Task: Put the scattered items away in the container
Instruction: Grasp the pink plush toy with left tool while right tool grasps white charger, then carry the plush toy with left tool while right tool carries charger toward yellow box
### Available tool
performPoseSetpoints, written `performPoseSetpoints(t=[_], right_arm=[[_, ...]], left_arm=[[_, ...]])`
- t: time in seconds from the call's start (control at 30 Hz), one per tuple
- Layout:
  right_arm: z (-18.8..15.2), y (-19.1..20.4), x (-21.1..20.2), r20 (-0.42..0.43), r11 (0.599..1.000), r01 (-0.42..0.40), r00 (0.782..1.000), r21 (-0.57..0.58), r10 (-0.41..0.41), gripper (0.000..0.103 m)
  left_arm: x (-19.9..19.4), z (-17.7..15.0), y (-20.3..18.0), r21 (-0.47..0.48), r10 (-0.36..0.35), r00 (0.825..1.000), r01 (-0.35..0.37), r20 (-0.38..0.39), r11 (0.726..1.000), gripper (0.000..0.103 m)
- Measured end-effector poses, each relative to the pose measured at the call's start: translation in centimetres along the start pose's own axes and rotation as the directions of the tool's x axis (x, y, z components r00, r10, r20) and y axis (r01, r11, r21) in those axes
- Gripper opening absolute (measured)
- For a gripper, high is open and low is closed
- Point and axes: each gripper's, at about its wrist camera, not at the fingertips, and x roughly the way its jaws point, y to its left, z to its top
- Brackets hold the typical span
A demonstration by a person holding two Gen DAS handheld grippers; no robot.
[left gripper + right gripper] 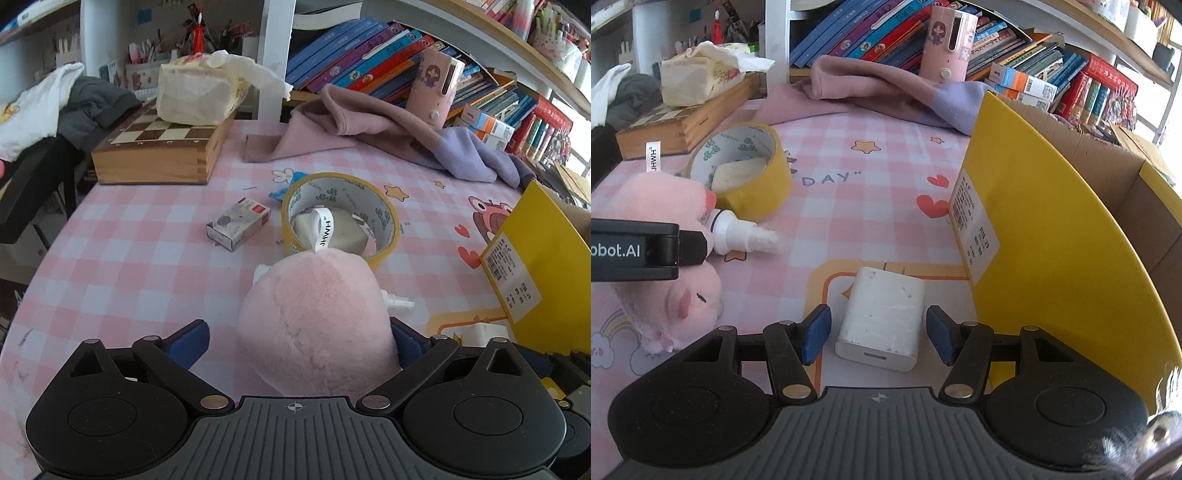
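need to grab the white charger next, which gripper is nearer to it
Right. The right gripper straddles the white charger, fingers open either side. The left gripper is farther left, around the pink plush toy.

My left gripper (299, 345) has a matte black body w/ a ribbed grey centre plate, a small white crosshair mark at its top edge. 2 round black housings sit either side, each w/ a recessed disc. Black linkage arms run fwd, pinned w/ silver rivets; triangular cut-outs in the outer links. Fingers (190, 341) carry dark blue pads. My right gripper (875, 334) is the same build: grey ribbed plate, crosshair, black housings w/ fine scuffs, silver and brass-tone rivets, blue pads (815, 334). In the right view the left unit's black side shows white lettering, "obot.AI" legible.
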Motion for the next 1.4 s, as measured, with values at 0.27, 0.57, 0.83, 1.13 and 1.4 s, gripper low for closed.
performPoseSetpoints(t=[0.27,0.57,0.83,1.13,1.4], right_arm=[[-0.2,-0.2,-0.3,0.005,0.999,-0.037,0.999,0.029,0.037,0.043],[-0.9,0.2,-2.6,0.048,0.994,-0.113,0.993,0.01,0.112,0.042],[-1.7,0.0,-5.6,0.073,0.981,-0.194,0.979,0.028,0.192,0.042],[-3.3,-0.5,-12.3,0.143,0.967,-0.24,0.958,-0.084,0.25,0.042],[-6.9,-0.2,-17.6,0.177,0.97,-0.231,0.955,-0.07,0.24,0.042]], left_arm=[[-0.8,-0.5,-0.2,0.002,-0.064,0.998,0.064,0.002,0.998,0.071],[-3.6,-1.8,1.5,-0.064,-0.042,0.999,0.043,0.018,0.997,0.069],[-7.7,-3.8,2.8,-0.105,-0.053,0.998,0.058,0.045,0.993,0.069],[-14.2,-5.9,4.0,-0.113,-0.098,0.99,0.109,0.102,0.987,0.069],[-18.9,-8.9,4.1,-0.106,-0.128,0.984,0.142,0.127,0.984,0.069]])
